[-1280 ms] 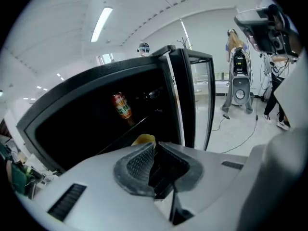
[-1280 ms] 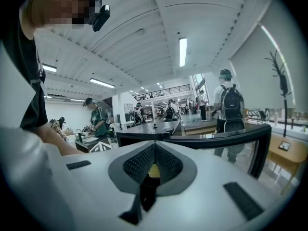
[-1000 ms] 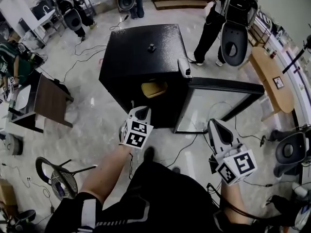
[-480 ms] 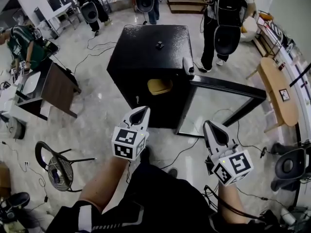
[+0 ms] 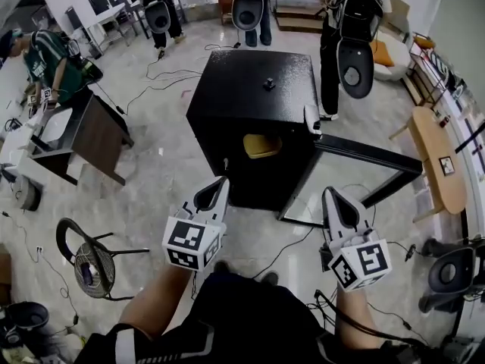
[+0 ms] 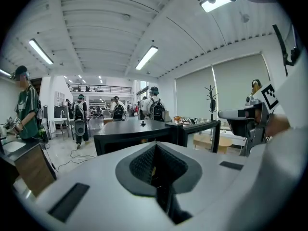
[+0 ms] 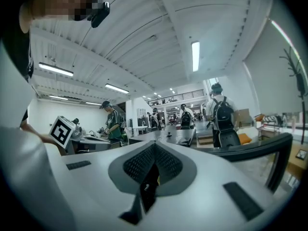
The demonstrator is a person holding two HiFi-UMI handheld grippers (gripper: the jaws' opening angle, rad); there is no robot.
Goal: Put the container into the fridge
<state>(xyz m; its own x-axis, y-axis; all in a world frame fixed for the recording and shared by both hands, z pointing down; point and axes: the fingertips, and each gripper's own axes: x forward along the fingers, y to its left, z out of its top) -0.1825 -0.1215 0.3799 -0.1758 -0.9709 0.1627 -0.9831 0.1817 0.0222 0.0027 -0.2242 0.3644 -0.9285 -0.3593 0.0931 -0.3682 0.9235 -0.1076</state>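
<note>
The black fridge [image 5: 250, 82] stands on the floor ahead of me with its glass door [image 5: 364, 158] swung open to the right. A yellow container [image 5: 262, 145] sits inside on an upper shelf. My left gripper [image 5: 220, 182] is held in front of the fridge, a little away from it, shut and empty. In the left gripper view it [image 6: 155, 150] points level across the fridge top [image 6: 130, 134]. To the right, in front of the open door, is my right gripper [image 5: 332, 194]; it [image 7: 154, 150] is also shut with nothing in it.
A small dark object [image 5: 268, 83] lies on the fridge top. People with backpacks [image 5: 348, 21] stand behind the fridge. A dark desk [image 5: 98, 135] is at the left, a chair [image 5: 83, 260] nearer me, a wooden table [image 5: 436, 158] at the right. Cables run across the floor.
My left gripper has risen and drawn back from the fridge opening; it now looks over the fridge top instead of into it. The right gripper has shifted only slightly. The container stays inside.
</note>
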